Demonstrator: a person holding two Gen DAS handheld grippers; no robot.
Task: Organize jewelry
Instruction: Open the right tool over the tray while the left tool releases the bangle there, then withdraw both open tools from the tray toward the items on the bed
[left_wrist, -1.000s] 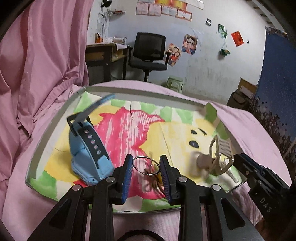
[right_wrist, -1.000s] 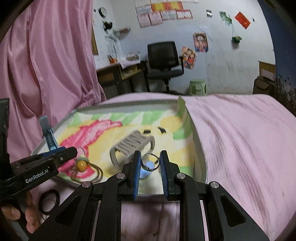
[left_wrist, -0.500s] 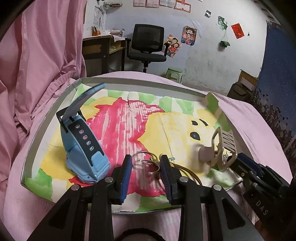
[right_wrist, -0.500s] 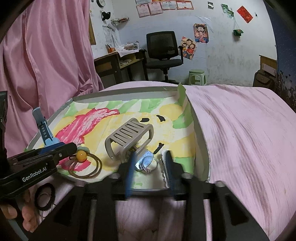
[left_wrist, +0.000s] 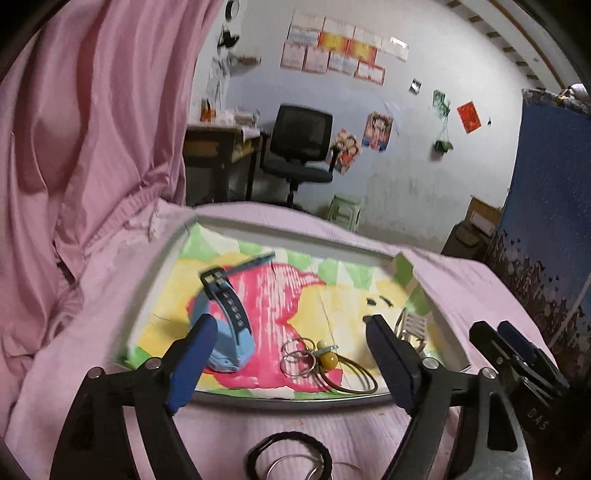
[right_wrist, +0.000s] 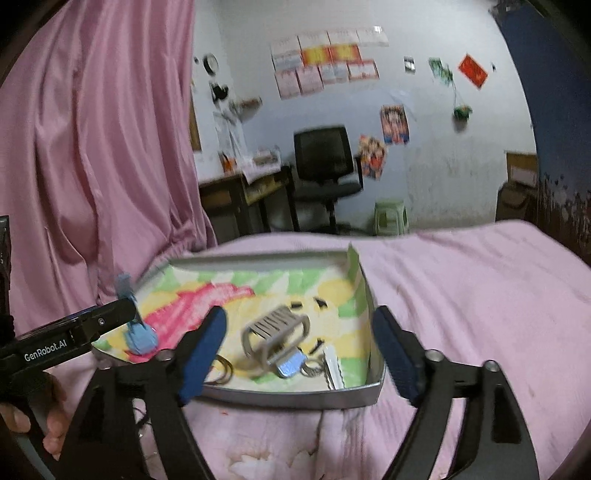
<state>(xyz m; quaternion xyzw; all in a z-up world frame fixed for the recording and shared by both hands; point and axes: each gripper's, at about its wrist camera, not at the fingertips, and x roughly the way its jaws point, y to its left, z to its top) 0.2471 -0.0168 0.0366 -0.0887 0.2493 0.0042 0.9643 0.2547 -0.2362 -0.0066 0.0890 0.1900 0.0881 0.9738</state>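
The left hand-held gripper (left_wrist: 286, 338) hangs above the near edge of a shallow metal tray (left_wrist: 155, 295) lined with a pink, yellow and green cartoon print, its blue-padded jaws spread wide apart and holding nothing. The tray rests on a bed covered with a pink sheet (right_wrist: 461, 280). Inside the tray, on its left side, a light-blue children's watch with a dark perforated strap (left_wrist: 229, 332) stands tilted. Just right of it lie two linked silver metal rings (left_wrist: 297, 356), touching a brown hair elastic with a yellow bead (left_wrist: 330, 360). A beige plastic claw hair clip (right_wrist: 275, 332) sits toward the tray's right side, and next to it, near the front rim, are a small shiny blue-silver piece (right_wrist: 290, 365) and a white comb-like piece (right_wrist: 334, 369) (both are too blurred to identify further). The right hand-held gripper (right_wrist: 303, 349) is likewise wide open and empty, poised over the tray's near right corner. A black hair tie (left_wrist: 290, 456) lies on the sheet in front of the tray, outside it.
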